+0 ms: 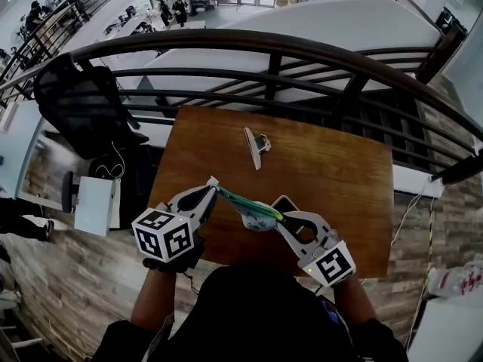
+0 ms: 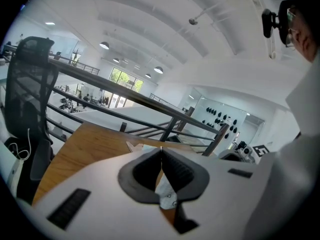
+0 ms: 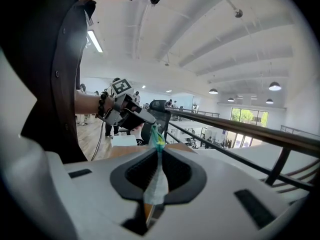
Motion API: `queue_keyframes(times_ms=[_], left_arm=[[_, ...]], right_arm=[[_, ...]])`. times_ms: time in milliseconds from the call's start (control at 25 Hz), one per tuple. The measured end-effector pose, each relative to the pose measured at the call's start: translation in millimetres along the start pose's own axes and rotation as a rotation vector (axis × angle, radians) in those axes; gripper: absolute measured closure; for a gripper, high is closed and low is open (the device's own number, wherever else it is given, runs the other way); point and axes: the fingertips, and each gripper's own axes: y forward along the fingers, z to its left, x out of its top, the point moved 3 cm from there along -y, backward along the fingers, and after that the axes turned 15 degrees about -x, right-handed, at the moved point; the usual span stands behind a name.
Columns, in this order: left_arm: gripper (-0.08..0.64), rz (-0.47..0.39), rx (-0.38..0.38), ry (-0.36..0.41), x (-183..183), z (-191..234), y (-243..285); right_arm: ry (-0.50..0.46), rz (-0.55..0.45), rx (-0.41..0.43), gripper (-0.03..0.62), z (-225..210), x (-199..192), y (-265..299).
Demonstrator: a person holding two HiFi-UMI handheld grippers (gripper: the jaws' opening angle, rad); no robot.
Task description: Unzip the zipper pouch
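Note:
The zipper pouch [image 1: 249,208], green and white, hangs stretched between my two grippers above the wooden table [image 1: 332,164]. The left gripper [image 1: 212,187] is shut on the pouch's left end, and a white piece of the pouch [image 2: 165,189] shows pinched between its pads. At the other end, the right gripper [image 1: 281,219] is shut on the pouch's edge. In the right gripper view the thin pouch [image 3: 156,184] runs between the pads and up toward the left gripper [image 3: 127,111]. I cannot make out the zipper pull.
A small white clip-like object [image 1: 256,146] lies on the table's far middle. A flat dark object [image 1: 285,202] lies under the pouch. A dark metal railing [image 1: 272,55] runs behind the table. A black mesh chair [image 1: 83,104] and a white box [image 1: 96,204] stand at the left.

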Motion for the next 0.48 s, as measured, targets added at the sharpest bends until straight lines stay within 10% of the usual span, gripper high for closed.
queue_keyframes(times_ms=[480], left_arm=[[0.545,-0.035,0.078,-0.031,-3.9,24.2,-8.6]], right_arm=[[0.116,0.029,0.057,0.558,13.9,-15.2,38.0]])
